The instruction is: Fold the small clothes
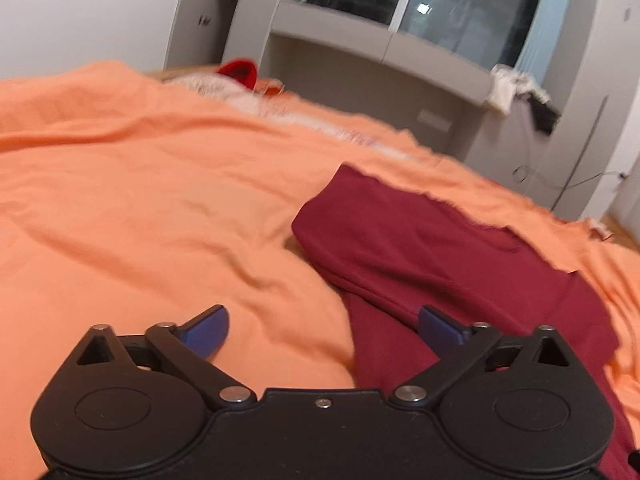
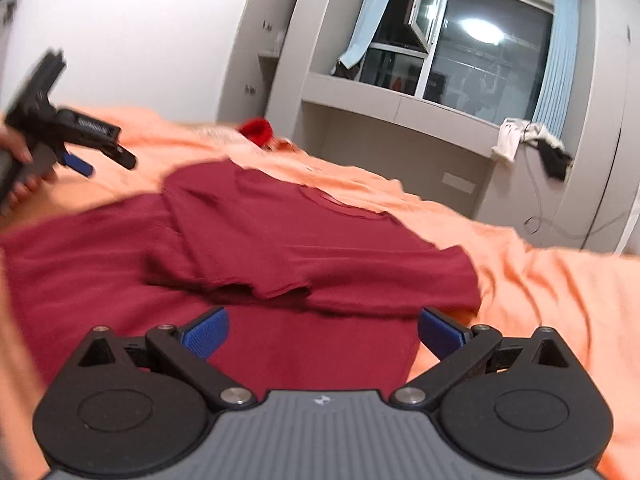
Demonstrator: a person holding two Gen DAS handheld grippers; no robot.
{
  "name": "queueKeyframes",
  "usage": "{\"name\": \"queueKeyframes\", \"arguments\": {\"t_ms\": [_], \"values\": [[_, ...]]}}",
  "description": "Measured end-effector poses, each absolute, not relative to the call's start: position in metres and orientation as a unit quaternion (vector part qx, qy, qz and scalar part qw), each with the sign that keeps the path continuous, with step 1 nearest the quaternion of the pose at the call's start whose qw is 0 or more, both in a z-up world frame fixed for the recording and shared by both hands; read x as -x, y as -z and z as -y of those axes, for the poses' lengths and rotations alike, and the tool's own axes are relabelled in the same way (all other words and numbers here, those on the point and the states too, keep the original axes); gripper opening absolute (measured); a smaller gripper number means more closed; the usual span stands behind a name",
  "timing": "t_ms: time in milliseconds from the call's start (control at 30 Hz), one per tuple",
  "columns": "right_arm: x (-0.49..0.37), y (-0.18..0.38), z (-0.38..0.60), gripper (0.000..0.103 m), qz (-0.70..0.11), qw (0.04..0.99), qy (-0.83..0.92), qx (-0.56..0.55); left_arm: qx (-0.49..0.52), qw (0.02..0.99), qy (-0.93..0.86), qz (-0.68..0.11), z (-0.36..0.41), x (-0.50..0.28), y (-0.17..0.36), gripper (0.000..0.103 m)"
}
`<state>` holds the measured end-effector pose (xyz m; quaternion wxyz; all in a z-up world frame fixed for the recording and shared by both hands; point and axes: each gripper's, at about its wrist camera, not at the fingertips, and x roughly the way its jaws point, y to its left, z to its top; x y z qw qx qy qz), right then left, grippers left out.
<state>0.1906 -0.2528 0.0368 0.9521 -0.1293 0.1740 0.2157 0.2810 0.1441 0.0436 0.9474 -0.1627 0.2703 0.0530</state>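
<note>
My dark maroon cotton T-shirt (image 2: 256,248) is one plain colour, no print that I can see, and it lies on a plain soft orange bed sheet (image 1: 140,208). My right gripper (image 2: 323,330) has bright blue ribbed pads on black links and a grey ridged body; my left gripper (image 1: 323,330) has darker blue pads on an all-black body. Beyond the bed I see a bright red knitted item (image 2: 258,130), pale blue curtains (image 2: 554,60), grey cabinetry (image 2: 400,128) and a white cloth (image 2: 510,138).

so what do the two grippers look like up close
Both have black linkage arms with silver pivot pins, round black hubs and blue ribbed pads on the fingers. The left gripper has a plain black body; the right gripper has a grey ridged body with a small white logo.
</note>
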Motion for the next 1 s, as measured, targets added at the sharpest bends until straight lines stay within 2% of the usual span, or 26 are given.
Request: {"name": "queueKeyframes", "arguments": {"t_ms": [233, 433, 633, 767, 867, 933, 1000], "values": [[-0.133, -0.037, 0.275, 0.103, -0.180, 0.943, -0.245, 0.138, 0.118, 0.972, -0.002, -0.204, -0.118, -0.194, -0.047, 0.102], [-0.101, -0.012, 0.261, 0.103, -0.177, 0.919, -0.233, 0.263, 0.008, 0.985, 0.046, -0.165, -0.075, -0.133, -0.040, 0.102], [-0.094, 0.015, 0.249, 0.102, -0.167, 0.899, -0.181, 0.363, -0.039, 0.981, 0.079, -0.172, -0.048, -0.105, -0.031, 0.102], [-0.091, 0.024, 0.245, 0.102, -0.144, 0.895, -0.168, 0.388, -0.060, 0.977, 0.087, -0.185, -0.038, -0.106, -0.027, 0.102], [-0.090, 0.030, 0.244, 0.091, -0.118, 0.892, -0.164, 0.406, -0.062, 0.975, 0.093, -0.191, -0.038, -0.105, -0.026, 0.102], [-0.090, 0.031, 0.242, 0.065, -0.107, 0.892, -0.165, 0.407, -0.068, 0.973, 0.098, -0.196, -0.038, -0.102, -0.025, 0.102], [-0.091, 0.034, 0.238, 0.051, -0.104, 0.888, -0.169, 0.414, -0.081, 0.971, 0.104, -0.200, -0.035, -0.099, -0.022, 0.102]]}}
